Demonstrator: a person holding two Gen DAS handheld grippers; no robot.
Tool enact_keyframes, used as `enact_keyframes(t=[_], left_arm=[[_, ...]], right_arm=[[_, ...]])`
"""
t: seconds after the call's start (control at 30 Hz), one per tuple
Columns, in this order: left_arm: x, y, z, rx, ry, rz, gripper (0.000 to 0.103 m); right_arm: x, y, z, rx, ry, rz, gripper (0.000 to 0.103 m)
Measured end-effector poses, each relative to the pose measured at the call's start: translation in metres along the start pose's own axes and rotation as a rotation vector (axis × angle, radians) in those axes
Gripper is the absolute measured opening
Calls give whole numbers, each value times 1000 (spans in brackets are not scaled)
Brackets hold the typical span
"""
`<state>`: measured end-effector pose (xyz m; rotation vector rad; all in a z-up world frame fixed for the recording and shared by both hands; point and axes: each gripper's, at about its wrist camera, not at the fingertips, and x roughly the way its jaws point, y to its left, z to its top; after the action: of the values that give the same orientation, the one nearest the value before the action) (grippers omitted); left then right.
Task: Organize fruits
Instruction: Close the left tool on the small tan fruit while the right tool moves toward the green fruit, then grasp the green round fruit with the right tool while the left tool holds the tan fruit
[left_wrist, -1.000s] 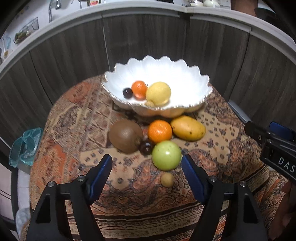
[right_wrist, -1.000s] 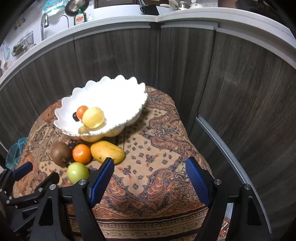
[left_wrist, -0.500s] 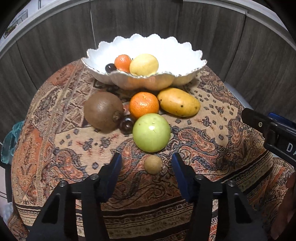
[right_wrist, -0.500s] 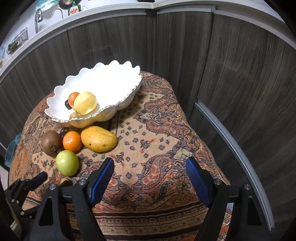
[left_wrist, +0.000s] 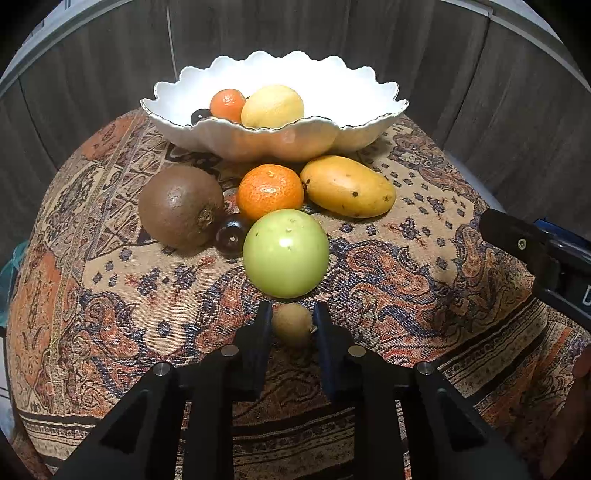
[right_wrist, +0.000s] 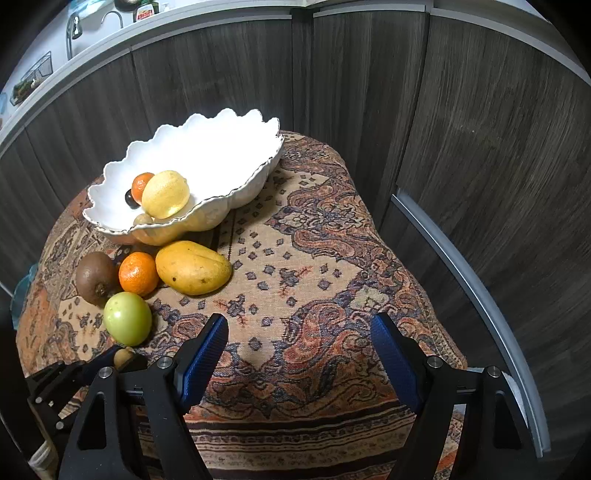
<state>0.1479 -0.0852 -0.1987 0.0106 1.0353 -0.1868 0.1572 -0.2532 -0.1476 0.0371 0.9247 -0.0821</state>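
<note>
While the left gripper (left_wrist: 291, 325) points steeply down at the patterned cloth (left_wrist: 406, 266), its two dark pads press on either side of a small tan round fruit (left_wrist: 291, 323), which rests on the cloth at 6 o'clock of the green apple (left_wrist: 286, 253) and just beside it. The jaws have just been closing, with this small fruit between them, and they now clamp it. In the right wrist view the same small fruit (right_wrist: 123, 357) shows between the left gripper's fingers at the lower left.

The right gripper (right_wrist: 299, 347) hangs over bare cloth with its blue pads (right_wrist: 205, 354) wide apart and nothing between them; it grips nothing.

Loose fruit on the cloth, seen from the left wrist:
- Green apple at the centre.
- Orange (left_wrist: 270, 192) at 12 o'clock of the apple, close to it.
- Brown kiwi-like fruit (left_wrist: 181, 206) at 10 o'clock of the apple.
- Small dark round fruit (left_wrist: 231, 236) between the brown fruit and the apple, touching or nearly touching both.
- Yellow mango (left_wrist: 347, 186) at 1 o'clock of the apple, just beside the orange.

The white scalloped bowl (left_wrist: 332, 88) stands at 12 o'clock of the group, behind the orange and mango. Inside it lie a lemon (left_wrist: 272, 106), a smaller orange (left_wrist: 227, 104) at the lemon's 9 o'clock, and a dark fruit (left_wrist: 199, 115) partly hidden by the rim.
</note>
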Motion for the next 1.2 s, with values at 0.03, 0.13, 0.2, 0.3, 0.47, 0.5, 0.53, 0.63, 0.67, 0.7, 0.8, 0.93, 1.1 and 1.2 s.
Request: enact_keyframes(t=[0.03,0.13,0.2,0.3,0.47,0.5,0.53,0.63,0.67,0.7,0.8,0.93,1.1,1.2], left_arm=[[-1,1,0,0,0,-3,23],[-5,2,0,2,-3,-3,23],[-10,4,1,2,-15,4,23],[-19,11,3,-7,-33,17,23],[-32,30,5,-32,-52,34,23],[-35,34,6,-40,-57,38,23],[-37,39,7,-46,-62,41,23],[-42,53,8,-64,-78,58,23],[-43,58,8,-70,-82,61,23],[-44,64,8,-79,-83,64,23],[-47,79,6,-98,-92,82,23],[-49,96,2,-122,-101,99,23],[-55,118,2,-158,-121,125,23],[-56,129,2,-177,-125,125,23]], right_arm=[[0,0,0,0,0,0,80],[0,0,0,-2,-1,4,80],[-1,0,1,-2,-6,6,80],[-2,2,2,-5,-9,10,80],[-4,14,2,-29,-11,15,80],[-4,17,3,-36,-12,17,80],[-5,22,3,-48,-15,19,80],[-6,35,5,-68,-19,20,80],[-7,41,5,-77,-20,22,80],[-7,46,5,-86,-20,22,80],[-10,64,6,-120,-25,22,80],[-10,89,7,-159,-21,31,80],[-3,113,4,-181,4,49,80],[1,127,2,-195,14,59,80]])
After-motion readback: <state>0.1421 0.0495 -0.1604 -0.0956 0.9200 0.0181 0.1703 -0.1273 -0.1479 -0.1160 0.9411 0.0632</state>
